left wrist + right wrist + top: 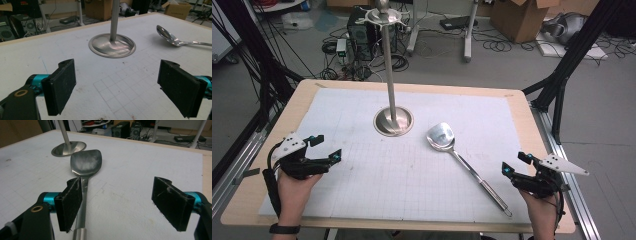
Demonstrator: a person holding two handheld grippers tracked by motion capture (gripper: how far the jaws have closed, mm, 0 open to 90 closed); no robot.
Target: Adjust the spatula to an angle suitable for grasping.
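Where the table's left edge meets the person's left hand, the left gripper (pixel 326 149) rests low over the white gridded mat (pixel 362 175), its jaws spread wide with nothing between them; in the left gripper view the two black pads (pixel 61 86) frame bare mat. Right of it, near the mat's middle, a metal stand (pixel 393 121) rises from a round dished base, and that dish holds nothing but the pole's own foot. At the pole's top sits a ring-shaped fitting whose details are too small to make out. Just right of the base, apart from it, lies the steel spatula (pixel 441 136), blade toward the stand and handle (pixel 482 182) running toward the table's near right corner. Farther right, the right gripper (pixel 515 164) is held near the handle's end with its jaws also wide apart. In the right gripper view the handle passes just beside the left pad (pixel 68 203), partly hidden behind it and cut off at the bottom edge, and I cannot tell whether pad and handle touch; the other pad stands well clear. The mat is lightly stained and covers a pale wooden table (pixel 302 92). Beyond it are a grey floor, tangled cables, a computer tower (pixel 359 27) and cardboard boxes (pixel 524 17).
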